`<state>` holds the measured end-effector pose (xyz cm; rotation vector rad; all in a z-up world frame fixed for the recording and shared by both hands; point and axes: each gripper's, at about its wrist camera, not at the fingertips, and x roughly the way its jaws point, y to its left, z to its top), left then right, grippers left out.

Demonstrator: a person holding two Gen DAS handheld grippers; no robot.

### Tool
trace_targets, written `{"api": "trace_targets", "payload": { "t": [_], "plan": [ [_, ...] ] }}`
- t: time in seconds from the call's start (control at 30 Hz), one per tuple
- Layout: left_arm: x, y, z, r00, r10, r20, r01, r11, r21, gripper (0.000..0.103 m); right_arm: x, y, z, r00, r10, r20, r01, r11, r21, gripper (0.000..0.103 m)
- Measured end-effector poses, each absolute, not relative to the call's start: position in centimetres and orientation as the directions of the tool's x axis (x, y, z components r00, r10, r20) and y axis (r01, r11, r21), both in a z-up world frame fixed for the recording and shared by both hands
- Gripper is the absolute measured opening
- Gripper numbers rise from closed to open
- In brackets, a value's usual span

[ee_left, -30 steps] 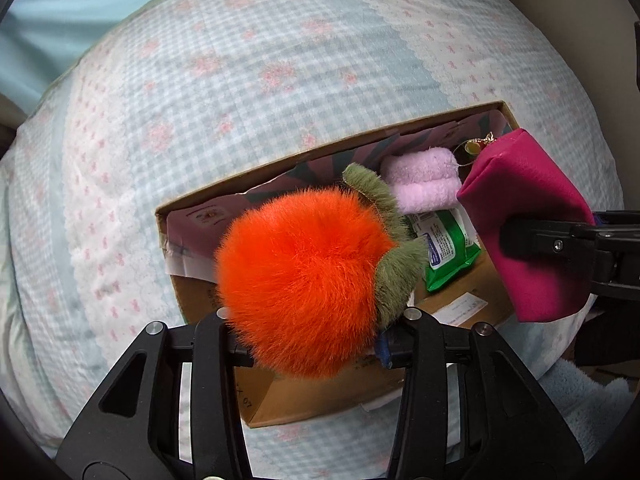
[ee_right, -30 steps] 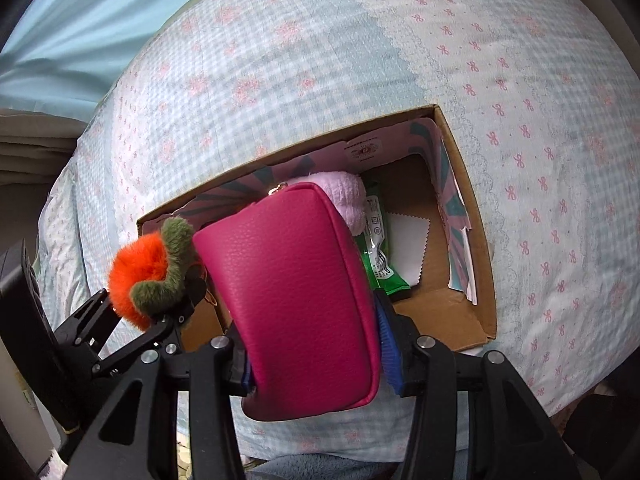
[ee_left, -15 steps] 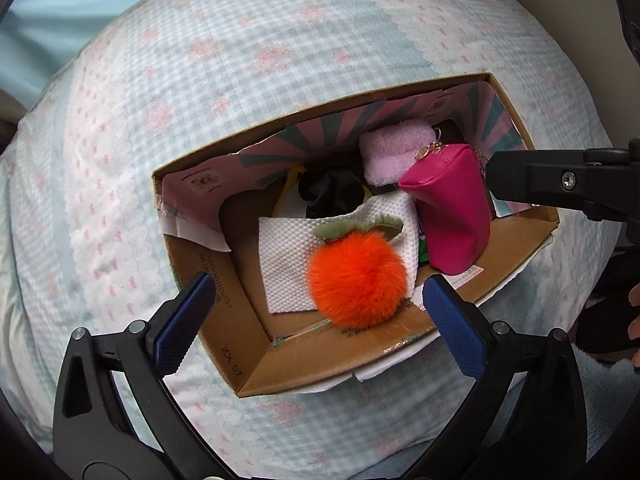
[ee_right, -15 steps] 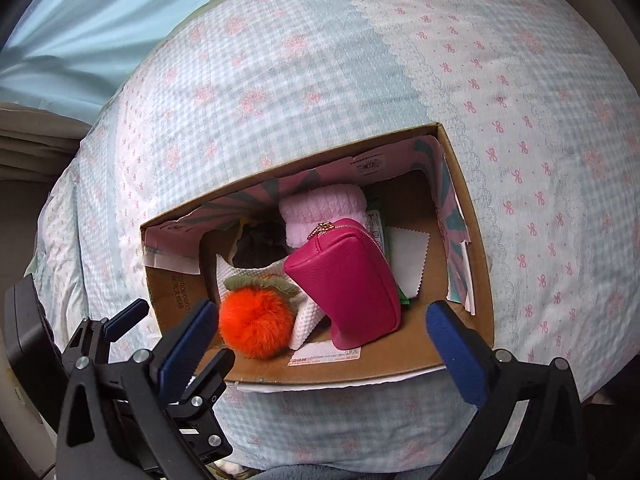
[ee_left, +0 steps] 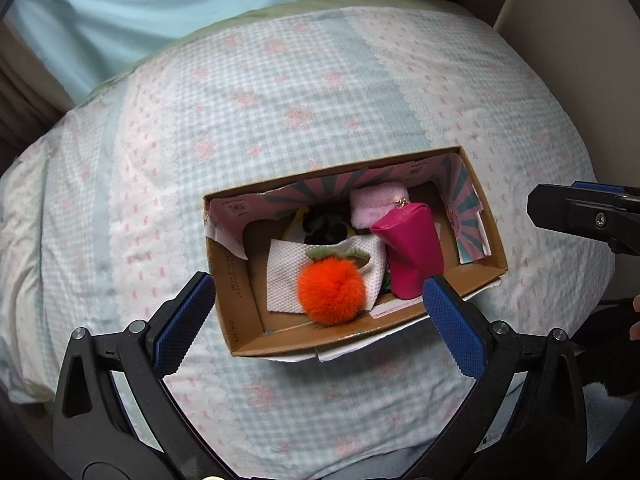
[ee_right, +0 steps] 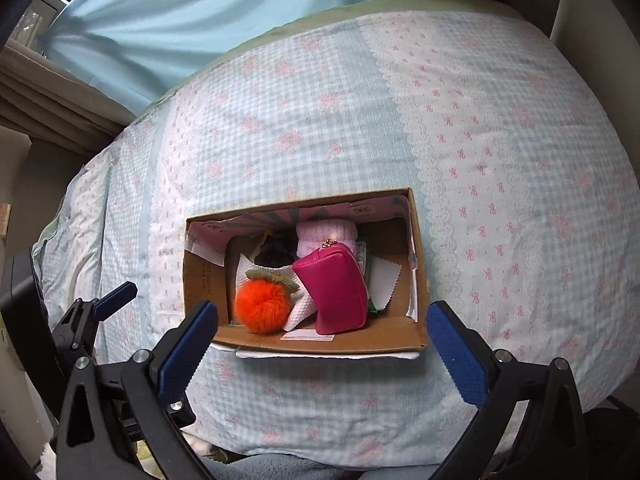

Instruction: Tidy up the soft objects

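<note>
Both grippers, left point(ee_left: 318, 312) and right point(ee_right: 320, 338), wide open and empty above cardboard box point(ee_right: 320, 342), its printing too small to read

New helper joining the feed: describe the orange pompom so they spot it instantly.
Find the cardboard box on the checked bedspread. At its near edge, on white paper towel, left of the magenta pouch, sits the pompom: the only round, fuzzy, bright orange thing, with green leaves.

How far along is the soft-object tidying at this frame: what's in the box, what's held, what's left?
Done: the orange pom-pom and magenta pouch lie in the cardboard box, beside a pink fluffy item and a white cloth. In hand: nothing; the left gripper and right gripper are both open and empty above the box. Left: no loose soft items show on the bedspread.
</note>
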<state>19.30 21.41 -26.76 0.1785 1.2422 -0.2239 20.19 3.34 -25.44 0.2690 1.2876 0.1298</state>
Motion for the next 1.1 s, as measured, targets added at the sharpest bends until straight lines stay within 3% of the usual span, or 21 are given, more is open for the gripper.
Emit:
{"api": "trace_targets", "payload": {
  "t": [0.23,0.53,0.83,1.1],
  "plan": [
    [16.4,18.5,-16.0,0.493,-0.125,-0.861,0.154,0.987,-0.055,0.103,16.3,-1.3,-14.9,0.469,0.167,-0.867,-0.032,0.985,0.172,0.103],
    [9.5,14.7,-2.6,0.757,-0.124,-0.641,0.088,0.992,-0.088,0.103,9.2,-6.5,-3.3,0.724,0.058,-0.687,-0.05,0.998,0.031,0.103],
    [4.6,11.3,2.3,0.853,-0.083,-0.514,0.055,0.996,-0.07,0.103,4.9,-9.3,-0.4,0.803,0.01,-0.596,-0.008,1.0,0.006,0.103],
    [2.4,9.3,2.3,0.875,-0.045,-0.483,0.042,0.999,-0.017,0.103,3.9,-9.9,-0.5,0.819,-0.032,-0.573,0.016,0.999,-0.033,0.103]
  ]
}}
